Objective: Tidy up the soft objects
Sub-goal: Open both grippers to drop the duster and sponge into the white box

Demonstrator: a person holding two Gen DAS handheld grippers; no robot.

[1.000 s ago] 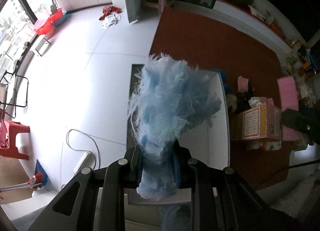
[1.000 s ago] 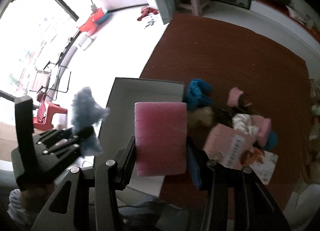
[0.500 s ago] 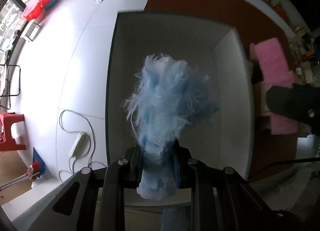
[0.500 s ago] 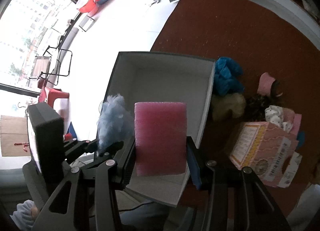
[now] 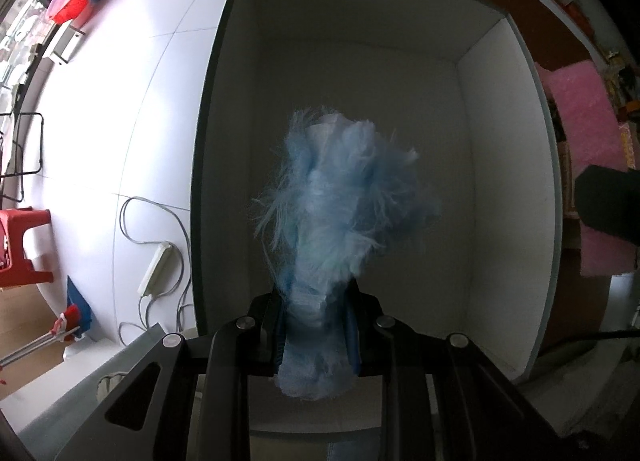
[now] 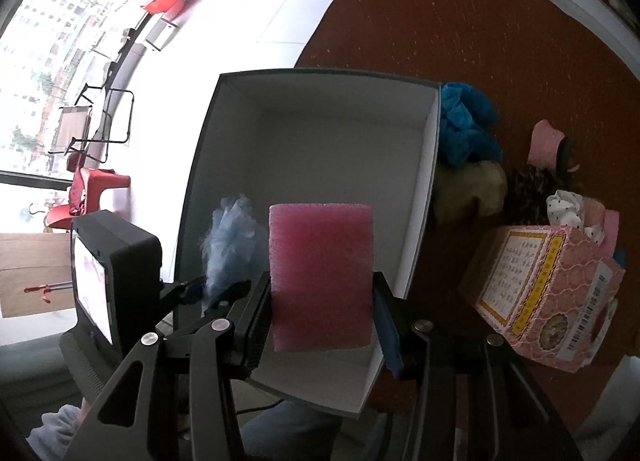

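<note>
My left gripper is shut on a fluffy light-blue soft piece and holds it inside the open grey box with white inner walls. My right gripper is shut on a pink foam block and holds it over the near end of the same box. The blue piece and the left gripper show at the left in the right wrist view. The pink foam shows beyond the box's right wall in the left wrist view.
Right of the box on the red-brown mat lie a bright blue fuzzy item, a tan soft item, a pink item and a pink patterned carton. A power strip with cable lies on the white floor at left.
My left gripper has gone down into the box with the blue piece. My right gripper has come closer over the box's near end with the pink foam.
</note>
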